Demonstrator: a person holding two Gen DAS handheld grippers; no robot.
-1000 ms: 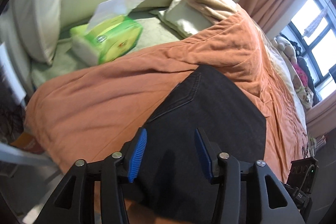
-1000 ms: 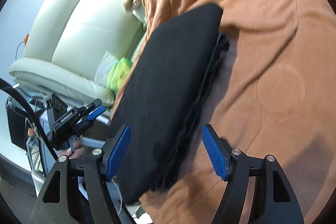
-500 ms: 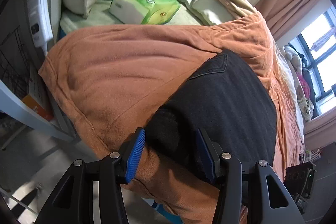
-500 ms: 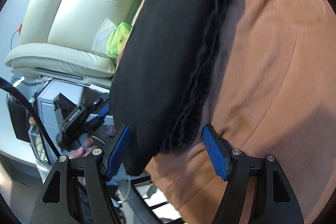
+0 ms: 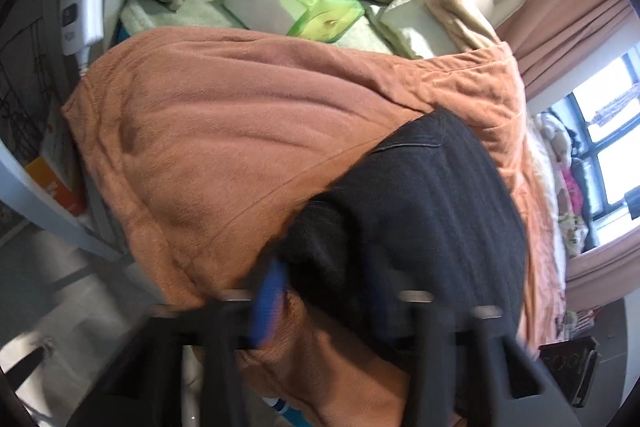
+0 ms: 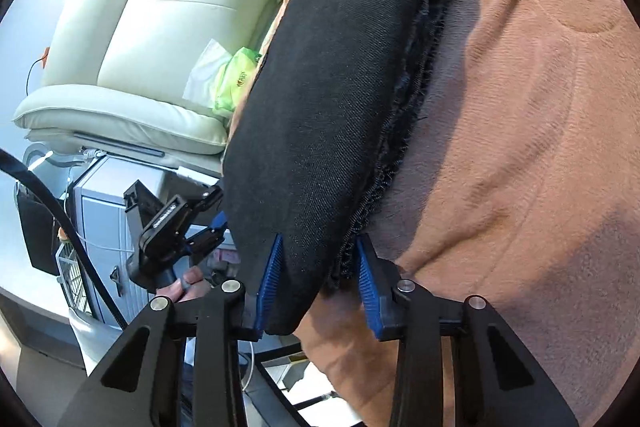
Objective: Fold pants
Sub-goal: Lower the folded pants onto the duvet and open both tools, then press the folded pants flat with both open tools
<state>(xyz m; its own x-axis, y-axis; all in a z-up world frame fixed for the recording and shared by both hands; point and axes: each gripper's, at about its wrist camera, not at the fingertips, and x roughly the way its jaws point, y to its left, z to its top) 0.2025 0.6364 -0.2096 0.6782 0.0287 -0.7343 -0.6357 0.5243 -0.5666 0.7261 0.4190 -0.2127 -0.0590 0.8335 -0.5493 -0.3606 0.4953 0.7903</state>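
Observation:
Folded black pants [image 5: 420,207] lie on an orange blanket [image 5: 220,131] at the bed's near corner. My left gripper [image 5: 326,303] is blurred; its jaws are closing on the pants' near left corner, with black cloth filling the gap. In the right wrist view the pants [image 6: 332,87] show a frayed hem along their right side. My right gripper [image 6: 320,283] is closing on their near end, both blue pads against the cloth. The left gripper [image 6: 180,223], held by a hand [image 6: 188,287], sits at the pants' left edge.
A green tissue box [image 5: 296,7] and cream pillows [image 5: 416,23] lie by the padded headboard [image 6: 132,27]. The blanket [image 6: 520,147] stretches away to the right. A white cabinet [image 6: 104,211] stands beside the bed. A window [image 5: 608,131] and curtains are far right.
Both grippers moved down to the pants' near edge, and their jaws narrowed around the cloth. The left gripper now shows motion blur.

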